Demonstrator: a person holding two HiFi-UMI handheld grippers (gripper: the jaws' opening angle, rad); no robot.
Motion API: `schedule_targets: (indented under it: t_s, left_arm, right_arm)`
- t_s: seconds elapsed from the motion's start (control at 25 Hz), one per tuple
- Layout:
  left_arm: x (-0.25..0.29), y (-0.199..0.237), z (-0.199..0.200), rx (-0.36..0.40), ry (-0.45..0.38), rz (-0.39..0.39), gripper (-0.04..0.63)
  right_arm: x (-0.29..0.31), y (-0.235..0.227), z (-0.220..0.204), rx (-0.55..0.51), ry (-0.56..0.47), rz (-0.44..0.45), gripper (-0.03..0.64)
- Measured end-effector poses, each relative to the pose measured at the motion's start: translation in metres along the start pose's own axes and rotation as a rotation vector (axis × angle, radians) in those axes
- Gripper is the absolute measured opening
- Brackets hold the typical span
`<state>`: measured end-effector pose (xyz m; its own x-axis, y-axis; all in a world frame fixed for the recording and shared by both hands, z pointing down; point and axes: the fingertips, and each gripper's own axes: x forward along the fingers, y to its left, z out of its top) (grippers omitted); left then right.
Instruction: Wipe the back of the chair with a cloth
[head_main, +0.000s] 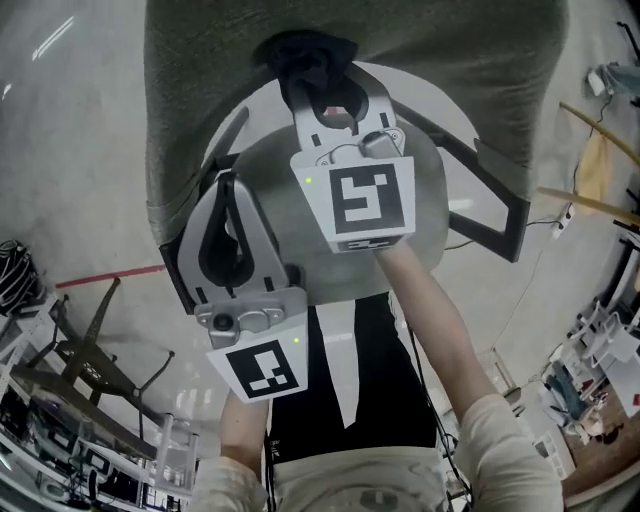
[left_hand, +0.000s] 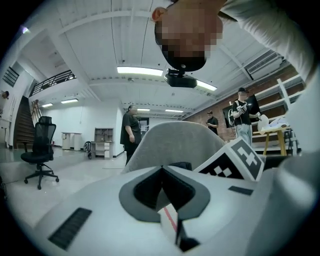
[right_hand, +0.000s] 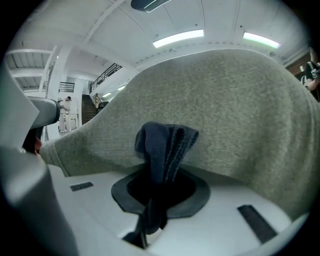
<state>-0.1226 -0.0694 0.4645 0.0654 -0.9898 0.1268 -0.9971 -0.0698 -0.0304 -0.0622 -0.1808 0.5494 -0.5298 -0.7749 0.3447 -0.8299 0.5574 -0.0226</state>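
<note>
The chair's grey-green fabric back (head_main: 200, 80) runs across the top of the head view, above its round grey seat (head_main: 440, 190). My right gripper (head_main: 312, 80) is shut on a bunched dark blue cloth (head_main: 305, 50), which is against the inner face of the chair back. In the right gripper view the cloth (right_hand: 165, 142) sticks up from the right gripper (right_hand: 159, 175), with the chair back (right_hand: 230, 115) right behind it. My left gripper (head_main: 228, 190) hovers over the seat's left side, shut and holding nothing. In the left gripper view the left gripper (left_hand: 161, 170) points at the chair back (left_hand: 175, 140).
A black frame (head_main: 495, 210) sticks out at the chair's right. A folding metal stand (head_main: 90, 350) and cluttered shelves stand at the lower left, and wooden sticks (head_main: 600, 160) at the right. Further off are a black office chair (left_hand: 40, 150) and standing people (left_hand: 131, 131).
</note>
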Motion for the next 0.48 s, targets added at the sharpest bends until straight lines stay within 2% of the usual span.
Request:
schedule_targets:
  t_s: [0.16,0.48]
  left_arm:
    - [0.014,-0.014,0.000,0.004,-0.017,-0.063,0.014]
    - [0.028,-0.049,0.007,0.030,-0.027,-0.192,0.014]
  right_arm:
    - [-0.009,-0.032,0.001,0.017,-0.004,-0.123,0.055]
    - [-0.053,-0.107,-0.011,0.133,-0.021,-0.411,0.055]
